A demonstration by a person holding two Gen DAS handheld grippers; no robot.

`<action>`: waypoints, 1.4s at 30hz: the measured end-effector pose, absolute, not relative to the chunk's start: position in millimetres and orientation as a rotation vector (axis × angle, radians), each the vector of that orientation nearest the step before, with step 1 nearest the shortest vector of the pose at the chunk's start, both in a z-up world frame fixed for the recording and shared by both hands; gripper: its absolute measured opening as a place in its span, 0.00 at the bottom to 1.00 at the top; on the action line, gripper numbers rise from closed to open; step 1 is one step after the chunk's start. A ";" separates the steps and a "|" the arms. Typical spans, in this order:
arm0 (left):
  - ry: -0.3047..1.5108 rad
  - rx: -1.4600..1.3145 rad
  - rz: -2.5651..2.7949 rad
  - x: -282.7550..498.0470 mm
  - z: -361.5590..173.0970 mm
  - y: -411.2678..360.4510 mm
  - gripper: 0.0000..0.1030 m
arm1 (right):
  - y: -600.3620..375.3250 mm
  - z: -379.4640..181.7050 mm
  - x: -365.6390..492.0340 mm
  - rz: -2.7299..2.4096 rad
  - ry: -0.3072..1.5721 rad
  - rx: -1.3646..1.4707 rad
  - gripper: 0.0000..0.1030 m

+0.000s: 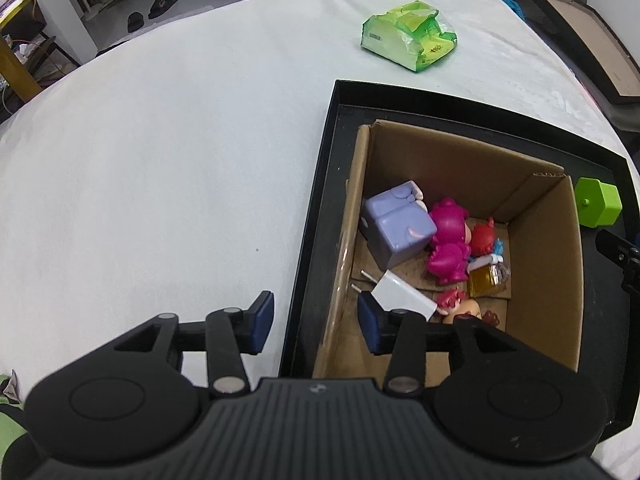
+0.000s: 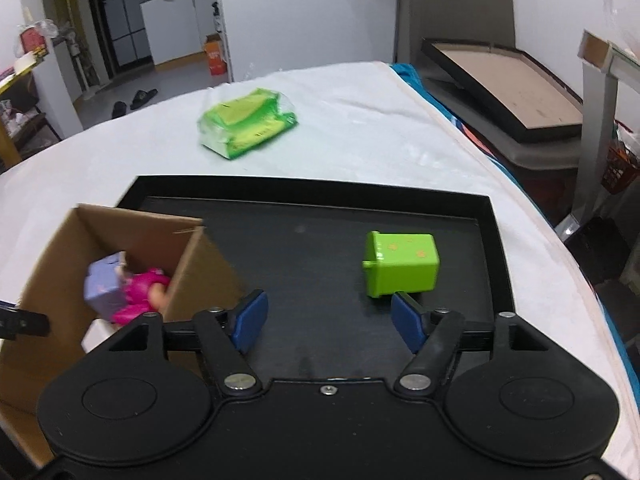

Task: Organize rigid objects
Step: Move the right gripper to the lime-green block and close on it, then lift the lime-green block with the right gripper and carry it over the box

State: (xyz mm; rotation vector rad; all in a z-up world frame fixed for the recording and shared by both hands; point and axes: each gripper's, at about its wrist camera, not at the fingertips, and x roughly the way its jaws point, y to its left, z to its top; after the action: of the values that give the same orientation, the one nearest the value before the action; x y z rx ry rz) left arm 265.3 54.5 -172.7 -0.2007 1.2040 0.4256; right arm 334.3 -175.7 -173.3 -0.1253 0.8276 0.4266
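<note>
A cardboard box stands in a black tray on the white-covered table. Inside it lie a purple cube toy, a pink figure, a white charger, a small yellow bottle and red-haired figures. My left gripper is open, one finger on each side of the box's left wall, holding nothing. A green toy bin lies on its side on the tray floor, just beyond my right gripper's right fingertip. The right gripper is open and empty over the tray, with the box to its left.
A green plastic-wrapped pack lies on the white cloth beyond the tray. A black-framed board leans off the table's right side. The table's right edge runs close to the tray. Slippers sit on the floor far back.
</note>
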 end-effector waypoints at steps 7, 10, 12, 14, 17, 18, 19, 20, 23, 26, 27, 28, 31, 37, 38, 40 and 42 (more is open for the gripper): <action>1.210 -0.157 0.452 281.0 -178.4 47.5 0.50 | -183.7 -186.7 357.2 0.406 0.838 -0.146 0.84; 1.213 -0.148 0.462 286.4 -181.9 45.6 0.51 | -186.9 -193.6 369.4 0.396 0.846 -0.138 0.84; 1.219 -0.142 0.467 289.7 -185.1 43.9 0.51 | -189.1 -198.9 378.1 0.391 0.846 -0.130 0.84; 1.226 -0.136 0.473 292.7 -188.7 42.5 0.51 | -189.4 -205.2 386.5 0.386 0.850 -0.132 0.84; 1.237 -0.131 0.482 295.4 -193.3 40.7 0.51 | -191.7 -212.9 396.0 0.386 0.851 -0.116 0.84; 1.241 -0.131 0.485 295.6 -194.7 40.2 0.51 | -192.5 -214.6 398.9 0.385 0.849 -0.109 0.84; 1.247 -0.131 0.487 295.9 -196.2 39.9 0.51 | -194.0 -216.5 401.3 0.379 0.844 -0.100 0.81; 1.251 -0.131 0.485 296.5 -197.3 39.9 0.51 | -194.9 -217.4 402.3 0.371 0.835 -0.096 0.77; 1.256 -0.117 0.483 296.1 -198.5 39.2 0.51 | -195.8 -222.3 406.1 0.381 0.840 -0.081 0.54; 1.262 -0.086 0.490 296.4 -198.6 39.0 0.51 | -196.4 -221.0 401.8 0.391 0.838 -0.078 0.53; 1.262 -0.088 0.492 296.1 -198.5 40.3 0.51 | -196.2 -220.3 399.6 0.394 0.844 -0.081 0.53; 1.262 -0.091 0.495 295.6 -198.5 41.4 0.51 | -196.0 -219.6 398.4 0.388 0.849 -0.086 0.53; 1.262 -0.104 0.502 291.9 -197.3 43.3 0.51 | -198.6 -215.1 393.9 0.375 0.860 -0.077 0.53; 1.253 -0.117 0.480 283.0 -190.6 41.0 0.51 | -206.0 -202.2 377.2 0.355 0.873 -0.062 0.53; 1.253 -0.120 0.478 281.3 -189.7 41.7 0.51 | -206.3 -200.2 374.1 0.356 0.872 -0.063 0.53; 1.254 -0.133 0.473 277.4 -187.7 43.5 0.51 | -207.8 -194.7 367.8 0.351 0.868 -0.066 0.53; 1.246 -0.153 0.470 273.2 -184.3 45.7 0.51 | -210.6 -190.0 360.7 0.362 0.858 -0.062 0.53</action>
State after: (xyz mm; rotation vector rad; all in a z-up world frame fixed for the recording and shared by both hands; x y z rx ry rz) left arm 273.2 45.7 -184.3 -0.1528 1.2460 0.4697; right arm 360.7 -210.6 -190.0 -0.0617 0.8576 0.3620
